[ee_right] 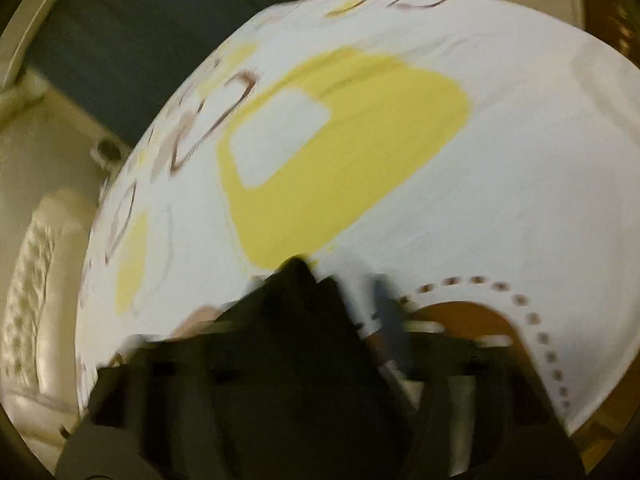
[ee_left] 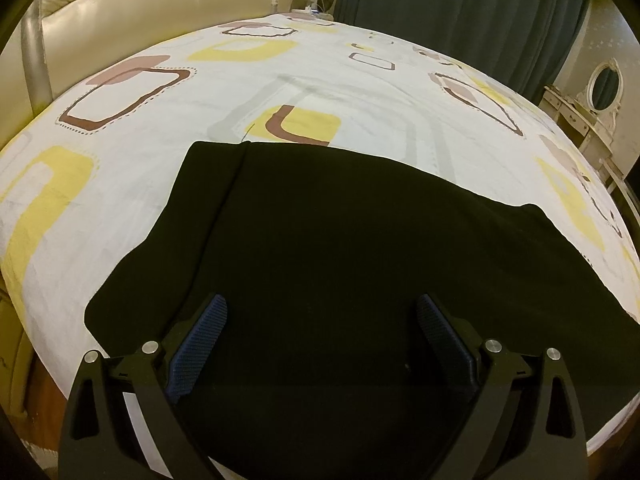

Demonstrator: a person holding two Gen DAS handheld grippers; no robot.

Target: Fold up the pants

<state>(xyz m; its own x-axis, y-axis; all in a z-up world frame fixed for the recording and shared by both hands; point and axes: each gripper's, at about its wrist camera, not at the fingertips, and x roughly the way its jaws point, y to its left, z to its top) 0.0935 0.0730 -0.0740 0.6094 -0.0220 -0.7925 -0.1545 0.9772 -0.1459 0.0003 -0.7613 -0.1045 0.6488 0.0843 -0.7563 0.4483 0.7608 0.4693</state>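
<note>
Black pants (ee_left: 328, 232) lie spread on the bed's patterned sheet (ee_left: 132, 168), filling the near middle of the left wrist view. My left gripper (ee_left: 322, 316) is open, its blue-padded fingers (ee_left: 200, 344) wide apart just above the near part of the pants, holding nothing. In the blurred right wrist view, my right gripper (ee_right: 340, 300) appears shut on a peak of black pants fabric (ee_right: 296, 304), held above the white and yellow sheet (ee_right: 500, 160).
A cream padded headboard (ee_left: 132, 4) stands at the far left. Dark teal curtains (ee_left: 460, 4) hang behind the bed. A white dresser with an oval mirror (ee_left: 604, 84) is at the right. The bed edge (ee_right: 560, 408) curves near the right gripper.
</note>
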